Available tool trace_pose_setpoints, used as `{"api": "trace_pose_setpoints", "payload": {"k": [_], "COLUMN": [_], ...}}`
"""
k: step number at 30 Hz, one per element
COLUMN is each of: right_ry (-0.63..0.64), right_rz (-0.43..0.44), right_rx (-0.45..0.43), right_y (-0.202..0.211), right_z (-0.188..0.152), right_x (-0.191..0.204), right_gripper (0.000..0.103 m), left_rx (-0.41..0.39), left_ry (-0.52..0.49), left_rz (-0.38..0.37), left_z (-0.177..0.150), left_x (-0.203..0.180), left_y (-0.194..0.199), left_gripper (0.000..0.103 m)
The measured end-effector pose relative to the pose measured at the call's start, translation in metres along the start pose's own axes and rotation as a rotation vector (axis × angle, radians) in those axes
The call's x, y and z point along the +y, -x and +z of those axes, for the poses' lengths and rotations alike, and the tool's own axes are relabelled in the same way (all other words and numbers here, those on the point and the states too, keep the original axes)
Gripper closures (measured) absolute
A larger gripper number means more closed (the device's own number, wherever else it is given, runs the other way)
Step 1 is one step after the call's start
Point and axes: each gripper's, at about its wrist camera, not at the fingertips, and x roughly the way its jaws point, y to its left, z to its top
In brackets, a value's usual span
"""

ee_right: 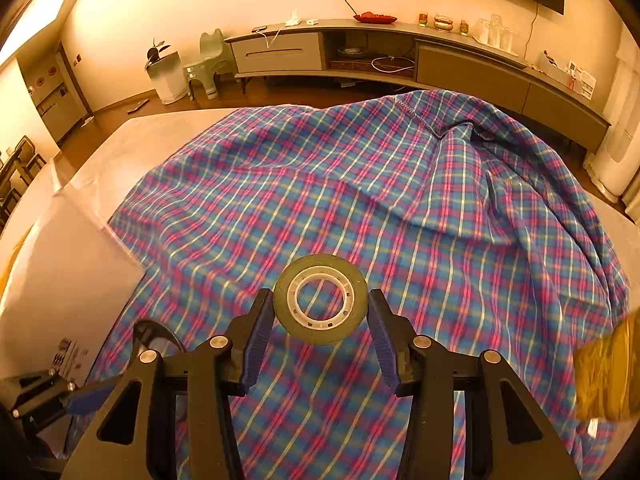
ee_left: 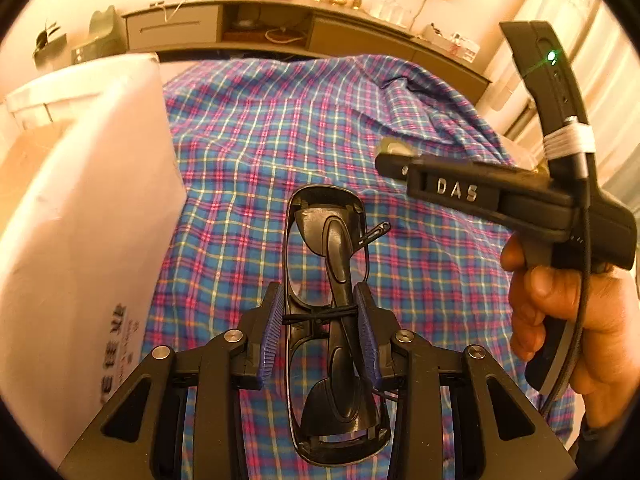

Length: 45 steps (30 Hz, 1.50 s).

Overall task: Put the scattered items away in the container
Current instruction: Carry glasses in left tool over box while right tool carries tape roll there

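In the left wrist view my left gripper point(ee_left: 320, 322) is shut on black folded glasses point(ee_left: 326, 240), held above the plaid cloth point(ee_left: 248, 152). A white box point(ee_left: 80, 208) stands close on the left. The right gripper's body point(ee_left: 520, 204) shows at the right, held by a hand. In the right wrist view my right gripper point(ee_right: 320, 320) is shut on a roll of tape point(ee_right: 320, 298) with a white core, both pads touching its rim, above the cloth point(ee_right: 400, 184). The left gripper and the glasses point(ee_right: 156, 332) show at the lower left.
The white box's side point(ee_right: 60, 280) lies to the left in the right wrist view. A yellowish object point(ee_right: 608, 376) sits at the right edge. A long low cabinet point(ee_right: 400, 56) runs along the far wall, with a stool point(ee_right: 208, 60) and bin point(ee_right: 168, 76) beside it.
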Motion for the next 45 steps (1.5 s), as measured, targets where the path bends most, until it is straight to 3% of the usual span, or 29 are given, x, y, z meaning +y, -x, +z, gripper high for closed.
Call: {"api": "trace_pose_setpoints", "payload": {"k": [28,45], "right_ry": [0.003,0.079], "right_rz": [0.017,0.078], "right_rx": [-0.019,-0.04], "right_y": [0.11,0.17], "right_z": [-0.093,-0.141], "right_x": [0.052,0.121], "right_gripper": [0.054,0.054], "left_rx": [-0.047,-0.082], "left_ry": [-0.053,-0.006], "left_rz": [-0.022,-0.075], "left_z": [-0.079,-0.137], "left_x": [-0.002,0.032], "left_y": [0.113,0.18], "left_gripper": [0.066,0.066]}}
